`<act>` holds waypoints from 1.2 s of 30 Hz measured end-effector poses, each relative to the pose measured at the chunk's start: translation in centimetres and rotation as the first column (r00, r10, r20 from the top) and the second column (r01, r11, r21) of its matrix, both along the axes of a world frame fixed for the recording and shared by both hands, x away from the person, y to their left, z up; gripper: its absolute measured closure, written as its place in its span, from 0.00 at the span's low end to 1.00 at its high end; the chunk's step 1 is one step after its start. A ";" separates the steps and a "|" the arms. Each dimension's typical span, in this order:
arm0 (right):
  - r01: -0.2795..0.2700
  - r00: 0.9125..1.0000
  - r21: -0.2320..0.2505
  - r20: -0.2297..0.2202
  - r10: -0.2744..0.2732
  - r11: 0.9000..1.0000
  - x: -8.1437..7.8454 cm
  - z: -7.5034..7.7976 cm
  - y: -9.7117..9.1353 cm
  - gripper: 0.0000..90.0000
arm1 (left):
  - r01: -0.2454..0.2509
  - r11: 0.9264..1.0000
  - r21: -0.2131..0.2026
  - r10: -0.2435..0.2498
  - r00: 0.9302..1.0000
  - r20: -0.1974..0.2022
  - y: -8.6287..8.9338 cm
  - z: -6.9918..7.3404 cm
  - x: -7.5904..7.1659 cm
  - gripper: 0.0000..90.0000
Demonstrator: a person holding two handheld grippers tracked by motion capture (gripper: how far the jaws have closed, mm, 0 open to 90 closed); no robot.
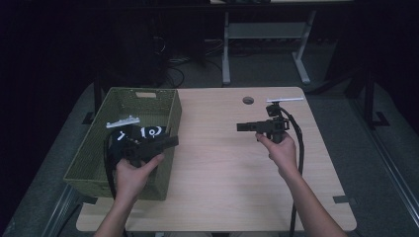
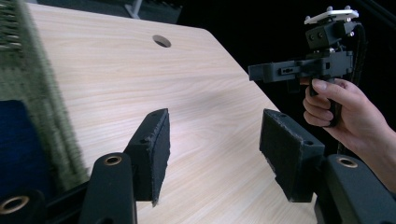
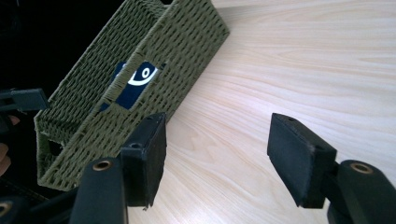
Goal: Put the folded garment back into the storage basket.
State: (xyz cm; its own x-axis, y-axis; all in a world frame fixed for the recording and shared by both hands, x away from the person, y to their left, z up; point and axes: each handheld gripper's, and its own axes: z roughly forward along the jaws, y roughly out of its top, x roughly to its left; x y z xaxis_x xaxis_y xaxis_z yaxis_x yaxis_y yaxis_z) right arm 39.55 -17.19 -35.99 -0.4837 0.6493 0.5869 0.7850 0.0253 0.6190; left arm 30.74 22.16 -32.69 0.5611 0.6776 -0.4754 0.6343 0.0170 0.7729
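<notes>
Both grippers are spread open with nothing between the pads. The left gripper (image 2: pixel 212 156) shows bare wood between its jaws in its own view. Seen from above, the left gripper (image 1: pixel 168 142) is held over the right wall of the basket (image 1: pixel 94 148), pointing toward the middle of the table (image 1: pixel 222 163).

The right gripper (image 3: pixel 217 158) is the same story: jaws wide, just tabletop in the gap. From above, the right gripper (image 1: pixel 242 127) hangs over the right half of the table, pointing left at the other one, well apart from it. Its cable (image 1: pixel 299 148) loops down past the person's right hand (image 1: pixel 281 148).

The basket is green and woven, sitting on the table's left edge. Inside it there's a dark blue cloth (image 1: pixel 141 132) with white markings, right under the left hand (image 1: pixel 131 173). The right gripper view catches that cloth (image 3: pixel 135 81) over the basket's rim. There's a round hole (image 1: pixel 248 100) near the table's far edge.
</notes>
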 end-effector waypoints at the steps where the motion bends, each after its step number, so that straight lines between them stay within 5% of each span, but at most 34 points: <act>1: 0.003 1.000 0.000 -0.002 -0.003 1.000 -0.1 -0.1 -0.3 0.41 | 0.003 1.000 -0.001 -0.003 1.000 -0.001 -0.3 -0.1 0.1 0.47; 36: 0.098 0.995 0.005 -0.031 -0.097 0.995 -2.6 -3.3 -7.0 0.37 | 0.118 0.993 0.019 -0.117 0.993 -0.028 -8.9 -3.5 1.4 0.42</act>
State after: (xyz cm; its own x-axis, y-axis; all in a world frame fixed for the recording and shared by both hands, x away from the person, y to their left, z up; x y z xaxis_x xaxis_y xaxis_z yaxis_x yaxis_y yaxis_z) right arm 36.90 -24.22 -39.25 -0.3999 0.6885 0.6050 0.8022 -0.0564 0.5944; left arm 32.17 13.30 -36.19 0.6248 0.6173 -0.4780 0.6512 -0.0742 0.7553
